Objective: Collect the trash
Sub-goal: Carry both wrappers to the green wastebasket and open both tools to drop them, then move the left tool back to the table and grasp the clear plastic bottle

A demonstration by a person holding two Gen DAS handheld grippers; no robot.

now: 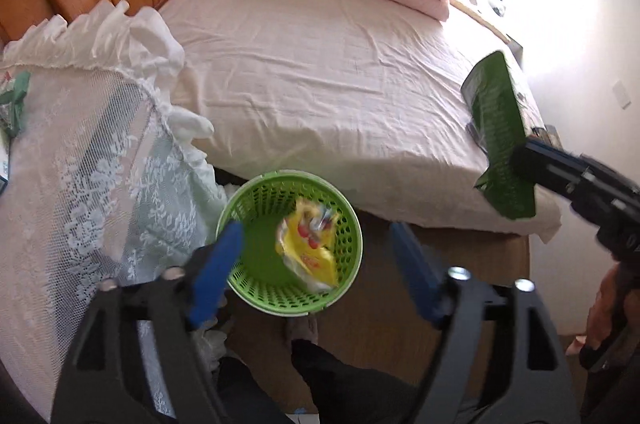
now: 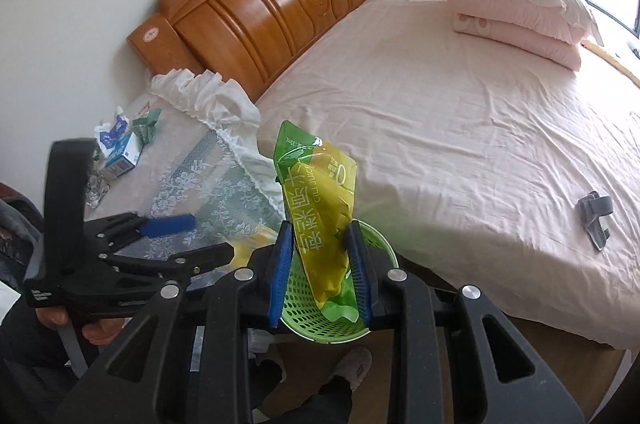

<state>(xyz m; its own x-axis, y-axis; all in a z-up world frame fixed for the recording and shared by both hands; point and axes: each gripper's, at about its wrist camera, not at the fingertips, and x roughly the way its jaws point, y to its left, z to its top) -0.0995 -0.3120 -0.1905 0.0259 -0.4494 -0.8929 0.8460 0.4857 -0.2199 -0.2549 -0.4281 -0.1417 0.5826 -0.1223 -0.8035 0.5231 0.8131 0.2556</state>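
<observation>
Right gripper (image 2: 322,264) clamps a green pouch (image 2: 320,207) upright above the bin (image 2: 384,244). Left gripper (image 1: 316,260) hangs spread, holding nothing, over the same green bin (image 1: 348,220), where a yellow wrapper (image 1: 308,248) lies. More trash (image 2: 120,139) sits on the lace-covered nightstand (image 2: 180,175); bed (image 2: 460,123) beyond.

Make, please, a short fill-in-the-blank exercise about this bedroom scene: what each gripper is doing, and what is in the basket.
1. The right gripper is shut on a green and yellow ____.
2. The left gripper hangs ____ above the green basket, holding nothing.
3. A crumpled ____ wrapper already lies inside the basket.
4. The folded pink quilt with a pillow on it rests on the ____.

Missing words: pouch; open; yellow; bed
</observation>
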